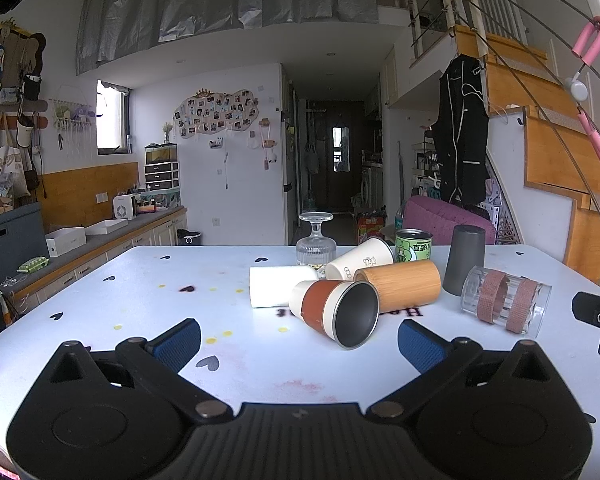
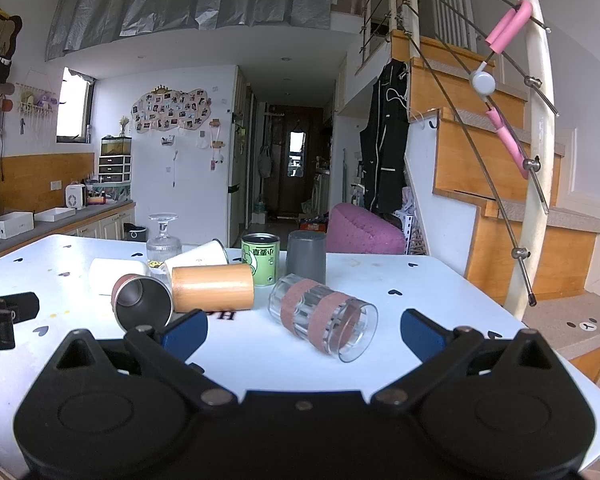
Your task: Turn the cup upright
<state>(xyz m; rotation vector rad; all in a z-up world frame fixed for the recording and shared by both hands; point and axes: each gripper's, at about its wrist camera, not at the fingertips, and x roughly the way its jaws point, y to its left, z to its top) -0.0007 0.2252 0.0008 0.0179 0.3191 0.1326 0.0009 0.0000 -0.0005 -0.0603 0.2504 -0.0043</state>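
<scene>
Several cups lie on a white table. A white and rust-red cup with a dark inside lies on its side, mouth toward me, just beyond my open left gripper. A clear glass with two brown bands lies on its side, mouth toward me, between the fingers' line of my open right gripper; it also shows in the left wrist view. A bamboo cup, a white cup and a white printed cup also lie on their sides. Both grippers are empty.
A grey cup and a stemmed glass stand upside down at the back; a green can stands upright. A counter runs along the left, a pink chair and wooden stairs lie to the right.
</scene>
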